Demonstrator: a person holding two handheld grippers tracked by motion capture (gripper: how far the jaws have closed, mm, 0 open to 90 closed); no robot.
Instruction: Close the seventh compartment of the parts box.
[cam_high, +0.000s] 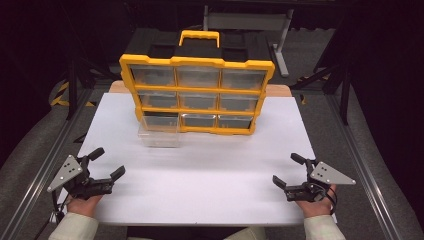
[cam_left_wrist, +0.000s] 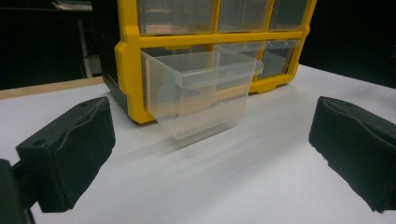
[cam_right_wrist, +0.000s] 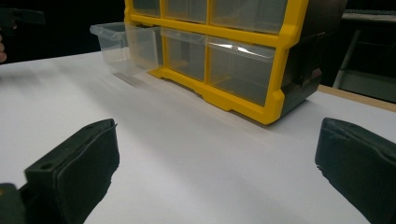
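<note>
Two grippers sit low at the near edge of the white table (cam_high: 200, 185), one toward each near corner, with a wide bare stretch of tabletop between them and more open surface ahead. The left gripper (cam_high: 107, 162) has its jaws spread wide apart, holding nothing; the right gripper (cam_high: 286, 169) likewise stands with jaws wide apart and empty. At the far middle of the table stands a yellow organizer (cam_high: 196, 94) with nine clear drawers in three rows and a handle on top. Its bottom-left drawer (cam_high: 159, 131) is pulled out toward the person, still lodged in its slot, and tips down at the front. It looks empty and see-through.
</note>
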